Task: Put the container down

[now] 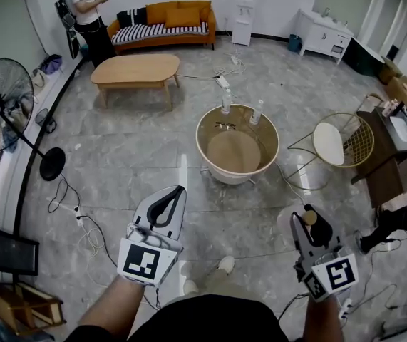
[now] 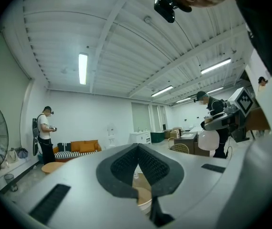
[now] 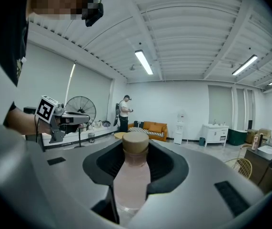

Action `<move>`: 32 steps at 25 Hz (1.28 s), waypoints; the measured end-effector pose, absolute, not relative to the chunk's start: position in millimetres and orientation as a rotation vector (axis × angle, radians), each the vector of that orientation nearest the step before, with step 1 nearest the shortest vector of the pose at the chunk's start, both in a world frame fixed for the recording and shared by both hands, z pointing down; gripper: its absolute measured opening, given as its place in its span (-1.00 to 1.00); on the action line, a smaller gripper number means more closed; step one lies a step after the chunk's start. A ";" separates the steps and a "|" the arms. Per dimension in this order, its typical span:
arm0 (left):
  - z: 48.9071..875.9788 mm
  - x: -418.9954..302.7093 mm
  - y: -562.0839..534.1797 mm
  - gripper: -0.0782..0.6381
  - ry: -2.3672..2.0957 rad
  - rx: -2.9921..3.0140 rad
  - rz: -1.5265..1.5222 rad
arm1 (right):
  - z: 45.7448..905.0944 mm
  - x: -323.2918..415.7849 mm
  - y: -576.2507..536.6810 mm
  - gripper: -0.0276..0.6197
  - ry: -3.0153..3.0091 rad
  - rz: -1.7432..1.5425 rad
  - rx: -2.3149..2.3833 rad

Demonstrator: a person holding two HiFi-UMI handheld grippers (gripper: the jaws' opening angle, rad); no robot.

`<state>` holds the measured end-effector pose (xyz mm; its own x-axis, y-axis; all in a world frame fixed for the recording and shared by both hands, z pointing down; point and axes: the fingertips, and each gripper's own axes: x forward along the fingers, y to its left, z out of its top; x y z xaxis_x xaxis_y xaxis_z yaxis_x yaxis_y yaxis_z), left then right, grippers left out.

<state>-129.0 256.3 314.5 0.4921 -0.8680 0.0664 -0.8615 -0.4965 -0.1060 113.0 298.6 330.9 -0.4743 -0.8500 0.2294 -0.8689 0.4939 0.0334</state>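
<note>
The container is a pale pinkish bottle (image 3: pixel 132 182) with a tan cap. It stands upright between the jaws of my right gripper (image 3: pixel 136 149), which is shut on it. In the head view that gripper (image 1: pixel 316 228) is at the lower right, with the bottle's cap (image 1: pixel 308 218) showing at its tip. My left gripper (image 1: pixel 166 206) is at the lower middle, shut with nothing in it; its pads (image 2: pixel 126 163) meet at the tip. Both grippers are held above the floor, short of the round cream table (image 1: pixel 261 166). Two bottles (image 1: pixel 226 102) stand at the table's far rim.
A wire chair (image 1: pixel 342 144) stands right of the round table, and a dark cabinet (image 1: pixel 392 155) lies beyond it. Farther back are a wooden coffee table (image 1: pixel 135 70), an orange sofa (image 1: pixel 164 23) and a standing person (image 1: pixel 85 13). A floor fan (image 1: pixel 3 105) and cables (image 1: pixel 82 219) are at the left.
</note>
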 end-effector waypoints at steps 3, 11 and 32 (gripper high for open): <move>315.3 -124.2 241.8 -0.74 1.536 -2.677 -0.180 | 329.2 115.6 283.4 -0.46 -2.522 0.132 1.460; 322.3 -110.2 207.9 -0.74 1.544 -2.690 -0.206 | 333.5 127.4 247.5 -0.46 -2.535 0.146 1.426; 329.8 -67.7 142.5 -0.74 1.605 -2.674 -0.265 | 343.8 181.3 178.5 -0.46 -2.580 0.192 1.392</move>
